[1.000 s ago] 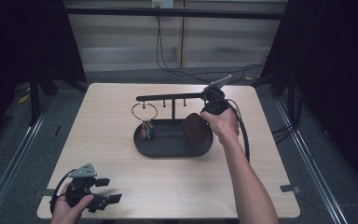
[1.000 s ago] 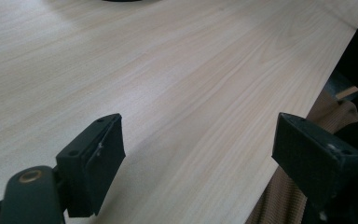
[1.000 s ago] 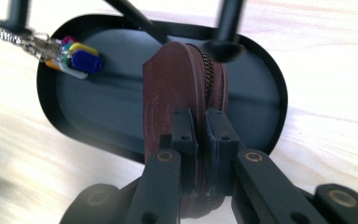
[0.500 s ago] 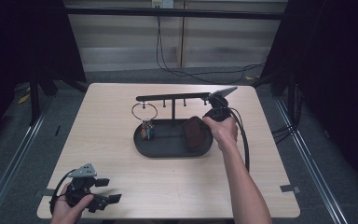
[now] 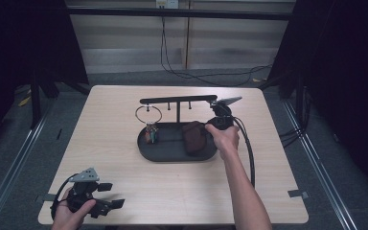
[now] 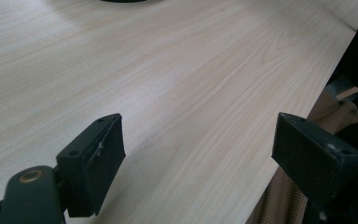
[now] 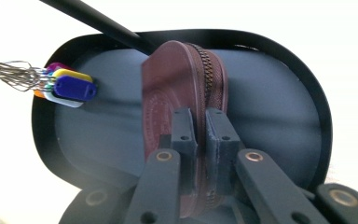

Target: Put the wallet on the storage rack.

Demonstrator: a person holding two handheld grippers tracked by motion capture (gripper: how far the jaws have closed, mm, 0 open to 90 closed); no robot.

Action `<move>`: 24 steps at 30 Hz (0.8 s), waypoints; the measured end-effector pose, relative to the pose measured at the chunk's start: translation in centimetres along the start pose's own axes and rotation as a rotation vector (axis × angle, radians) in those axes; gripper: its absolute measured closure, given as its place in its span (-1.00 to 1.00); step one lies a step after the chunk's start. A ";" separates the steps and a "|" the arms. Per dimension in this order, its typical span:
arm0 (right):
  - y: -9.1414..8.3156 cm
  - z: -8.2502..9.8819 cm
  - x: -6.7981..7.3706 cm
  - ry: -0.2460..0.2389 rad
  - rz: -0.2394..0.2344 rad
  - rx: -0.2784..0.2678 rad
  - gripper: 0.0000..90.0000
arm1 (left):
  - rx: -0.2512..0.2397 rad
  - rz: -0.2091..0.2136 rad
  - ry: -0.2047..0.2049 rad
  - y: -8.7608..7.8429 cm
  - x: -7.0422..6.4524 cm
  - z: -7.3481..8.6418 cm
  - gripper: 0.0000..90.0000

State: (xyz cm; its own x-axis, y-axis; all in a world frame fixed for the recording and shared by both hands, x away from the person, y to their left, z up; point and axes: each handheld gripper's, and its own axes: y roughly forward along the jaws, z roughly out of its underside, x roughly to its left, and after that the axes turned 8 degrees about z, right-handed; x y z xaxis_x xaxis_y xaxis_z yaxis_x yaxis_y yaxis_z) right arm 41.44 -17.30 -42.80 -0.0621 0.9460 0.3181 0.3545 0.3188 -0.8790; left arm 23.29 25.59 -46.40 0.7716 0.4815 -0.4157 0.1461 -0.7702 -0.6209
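A brown zippered pouch stands on edge in the right half of the black oval tray. My right gripper is shut on it from the right. In the right gripper view the gripper pinches the pouch beside its zipper. A wire key ring with coloured tags hangs from the tray's T-shaped stand over the left half. My left gripper rests at the table's front left corner, open, its jaws holding nothing over bare wood.
The wooden table has its front edge right beside the left gripper. The stand's crossbar runs just above the pouch. A cable trails from the right gripper along the forearm. Dark curtains and floor rails surround the table.
The right gripper has sunk with the pouch, from up by the crossbar down into the tray. The left gripper has stayed where it was.
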 end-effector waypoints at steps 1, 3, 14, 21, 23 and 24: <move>0.2 0.1 -0.1 0.005 -0.002 0.001 0.84 | 0.002 0.001 0.001 0.0 0.0 0.0 -0.63; 0.4 0.1 -0.2 -0.004 0.014 0.004 0.82 | 0.003 0.006 0.002 0.0 0.0 0.0 -0.63; 0.2 0.3 -0.7 -0.036 0.050 -0.020 0.56 | -0.001 0.006 -0.003 -0.1 0.2 -0.2 -0.62; -0.5 0.6 -0.6 -0.066 0.059 -0.044 0.36 | 0.001 0.014 0.001 0.0 0.1 -0.2 -0.62; -1.0 0.8 -0.7 -0.072 0.050 -0.059 0.29 | -0.006 0.008 -0.004 -0.1 0.2 -0.2 -0.62; -1.3 1.0 -0.8 -0.084 0.047 -0.074 0.21 | -0.010 0.007 -0.007 -0.1 0.2 -0.2 -0.62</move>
State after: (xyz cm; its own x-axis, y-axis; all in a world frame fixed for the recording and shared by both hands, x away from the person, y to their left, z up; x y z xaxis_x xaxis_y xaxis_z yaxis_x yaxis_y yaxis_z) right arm 40.11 -18.36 -42.29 -0.1207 0.9625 0.2431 0.4264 0.2714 -0.8628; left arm 23.54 25.67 -46.32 0.7682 0.4789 -0.4250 0.1465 -0.7776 -0.6115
